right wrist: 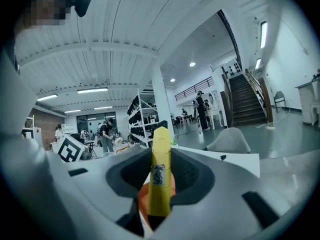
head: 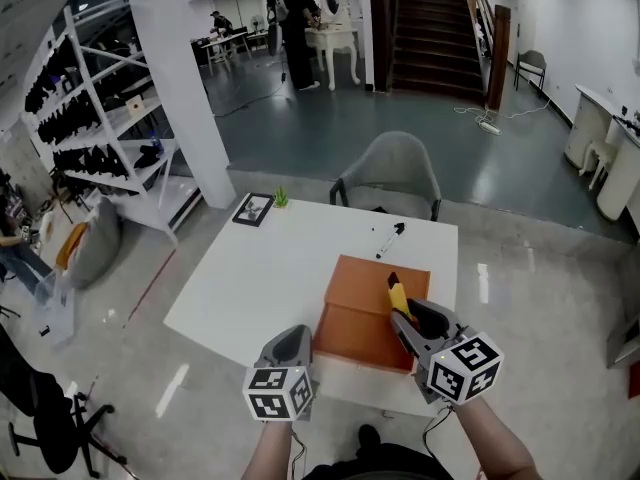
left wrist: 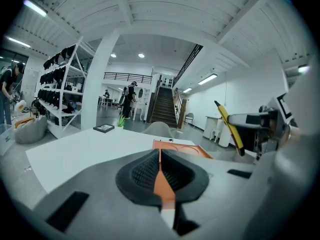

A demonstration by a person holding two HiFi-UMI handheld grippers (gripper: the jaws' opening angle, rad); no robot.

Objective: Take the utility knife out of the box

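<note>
Right, the right gripper [head: 403, 318] is clamping the yellow utility knife [head: 397, 293] between its pads. The knife is hanging over the right side of the orange box [head: 350, 293], with its dark tip pointing away from the person.

In the right gripper view, the knife [right wrist: 161, 171] is standing upright in the middle of that gripper [right wrist: 161, 159]. Both pads are pressing on its yellow body, and a small dark label is facing the camera.

From the left gripper view, the knife [left wrist: 229, 125] is showing off to the right, tilted. It is raised well above the box [left wrist: 181, 147] in the right gripper [left wrist: 252, 129].

The left gripper [head: 290, 346] is sitting at the box's near left corner, low on the white worktop [head: 250, 278]. In its own view, the left gripper's [left wrist: 160, 156] jaws are drawn together with a thin orange strip between them. It looks as though they are pinching the box's edge, though the close-up is too tight to be sure which part.

Further out on the worktop, a small black and white pen-like item [head: 389, 240] is lying beyond the box, well apart from it. A dark picture frame [head: 253, 209] and a little green plant [head: 281, 197] are sitting at the far left corner. A grey chair [head: 392, 171] is standing at the far side.
</note>
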